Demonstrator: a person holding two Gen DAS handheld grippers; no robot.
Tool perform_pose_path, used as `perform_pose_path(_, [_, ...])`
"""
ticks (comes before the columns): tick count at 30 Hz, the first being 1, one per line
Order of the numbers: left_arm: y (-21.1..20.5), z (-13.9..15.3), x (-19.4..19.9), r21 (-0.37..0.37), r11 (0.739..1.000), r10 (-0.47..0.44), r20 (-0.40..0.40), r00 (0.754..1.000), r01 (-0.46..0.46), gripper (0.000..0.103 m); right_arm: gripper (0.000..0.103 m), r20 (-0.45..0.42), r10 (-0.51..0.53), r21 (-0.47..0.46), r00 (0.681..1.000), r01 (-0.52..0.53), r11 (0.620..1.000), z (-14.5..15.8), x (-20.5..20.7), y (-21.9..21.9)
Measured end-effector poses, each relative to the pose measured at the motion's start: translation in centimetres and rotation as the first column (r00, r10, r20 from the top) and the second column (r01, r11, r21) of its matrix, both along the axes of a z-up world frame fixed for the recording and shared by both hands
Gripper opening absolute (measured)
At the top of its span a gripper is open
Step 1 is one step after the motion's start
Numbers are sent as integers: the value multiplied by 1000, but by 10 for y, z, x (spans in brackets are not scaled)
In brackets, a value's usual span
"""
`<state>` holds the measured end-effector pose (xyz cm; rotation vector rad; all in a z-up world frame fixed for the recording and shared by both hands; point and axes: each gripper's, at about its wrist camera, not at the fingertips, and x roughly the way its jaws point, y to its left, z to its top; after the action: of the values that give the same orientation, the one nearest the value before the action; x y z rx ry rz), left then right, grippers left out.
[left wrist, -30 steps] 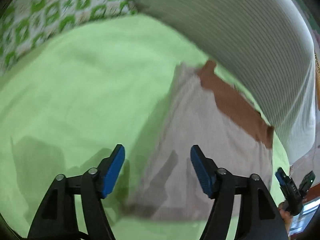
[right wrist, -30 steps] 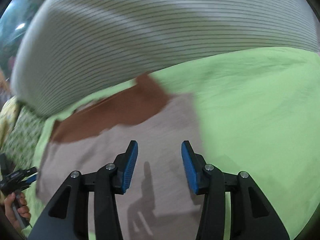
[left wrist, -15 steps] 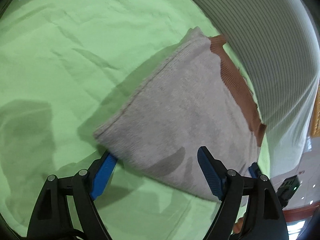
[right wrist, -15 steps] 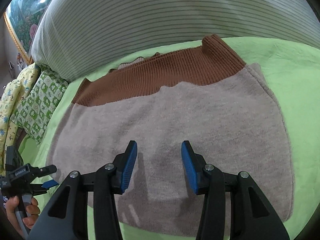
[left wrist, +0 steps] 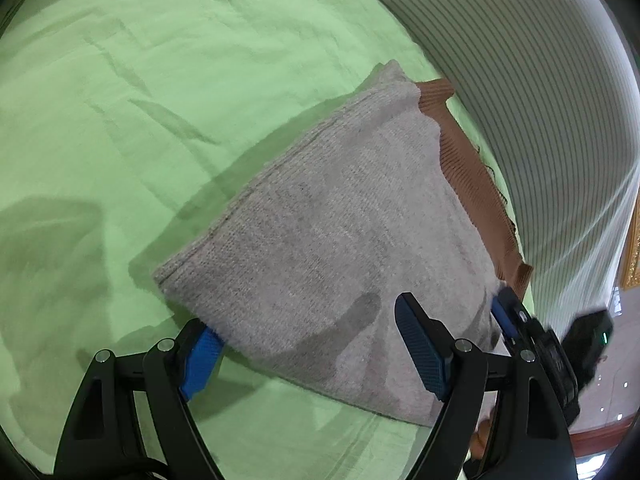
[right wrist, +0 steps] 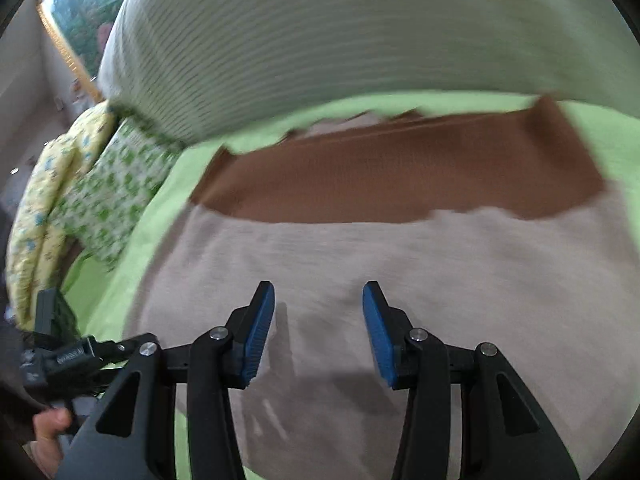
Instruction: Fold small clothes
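A grey knitted garment [left wrist: 340, 220] with a brown ribbed band [left wrist: 472, 168] lies flat on the green sheet [left wrist: 160, 100]. My left gripper [left wrist: 306, 316] stands wide open at its near corner. One pad is tucked under the corner's edge and the other hovers over the knit. In the blurred right wrist view, my right gripper [right wrist: 318, 292] is half open just above the grey garment [right wrist: 400, 272], short of the brown band [right wrist: 400, 172]. Nothing lies between its pads. The right gripper [left wrist: 516, 320] also shows beside the garment's other near corner.
A big striped pillow or duvet [right wrist: 320, 40] rises just behind the garment. Green-patterned [right wrist: 108, 192] and yellow [right wrist: 36, 208] cushions lie at the left. The left gripper [right wrist: 72, 356] and a hand [right wrist: 48, 428] show at the lower left.
The left gripper came down to the garment's near corner and its jaws widened. The right gripper swept in over the garment, which now fills its view; its jaws kept the same gap.
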<state>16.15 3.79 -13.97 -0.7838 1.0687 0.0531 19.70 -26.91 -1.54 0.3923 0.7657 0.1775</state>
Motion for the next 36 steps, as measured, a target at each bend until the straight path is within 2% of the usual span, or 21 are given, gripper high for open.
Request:
perform_pose_path(1, [0, 0, -1, -1, 1000, 2, 1, 1000, -2, 82, 47, -28, 17, -3, 999, -18, 1000, -4, 13, 2])
perform_pose_path(3, [2, -1, -2, -10, 1000, 11, 0, 1000, -11, 82, 47, -49, -20, -53, 999, 18, 998, -8, 31, 0])
perform_pose_path(7, [5, -3, -2, -34, 998, 45, 2, 999, -45, 83, 47, -8, -188, -113, 982, 186, 976, 4, 43, -22])
perform_pose_path(8, [5, -3, -2, -38, 998, 54, 5, 999, -53, 83, 47, -4, -223, -91, 975, 221, 971, 8, 40, -28])
perform_pose_path(10, [5, -3, -2, -41, 997, 63, 18, 998, -63, 83, 47, 18, -254, 1, 967, 254, 967, 15, 24, -39])
perform_pose_path(13, [4, -3, -3, -45, 996, 78, 31, 996, -77, 82, 47, 34, -262, 0, 964, 262, 965, 19, -8, -41])
perform_pose_path(17, [4, 0, -3, -53, 994, 95, 46, 994, -92, 81, 47, 5, -294, 30, 956, 294, 955, 11, -50, -52])
perform_pose_path(18, [4, 0, -2, -54, 994, 95, 55, 994, -92, 78, 47, -7, -305, 39, 952, 305, 952, 8, -58, -57])
perform_pose_path(20, [1, 3, 1, -48, 996, 83, 73, 994, -80, 64, 47, -35, -337, 62, 941, 338, 939, -1, -74, -67])
perform_pose_path(22, [-6, 6, 9, -21, 999, 38, 76, 996, -37, 32, 47, -58, -353, 83, 934, 357, 930, -10, -83, -74])
perform_pose_path(23, [-10, 10, 13, 3, 1000, 16, 74, 997, -16, 25, 47, -64, -361, 88, 930, 365, 927, -12, -87, -75])
perform_pose_path(24, [-12, 12, 14, 9, 1000, 1, 84, 996, -2, 14, 47, -66, -364, 93, 929, 369, 925, -14, -90, -76])
perform_pose_path(26, [-19, 24, 15, 25, 999, -30, 120, 992, 27, 12, 48, -67, -353, 85, 933, 358, 930, -19, -92, -76])
perform_pose_path(29, [-42, 52, 18, 81, 991, -117, 187, 975, 103, 11, 48, -94, -326, 62, 941, 333, 941, -31, -88, -74])
perform_pose_path(31, [-60, 69, 20, 104, 982, -178, 223, 958, 158, 11, 48, -85, -333, 84, 939, 340, 937, -31, -89, -77])
perform_pose_path(34, [-95, 92, 23, 129, 958, -283, 276, 919, 257, 11, 49, -71, -350, 160, 934, 357, 920, -28, -95, -84])
perform_pose_path(36, [-124, 105, 24, 142, 931, -364, 314, 877, 335, 10, 52, -50, -362, 205, 931, 364, 909, -25, -101, -88])
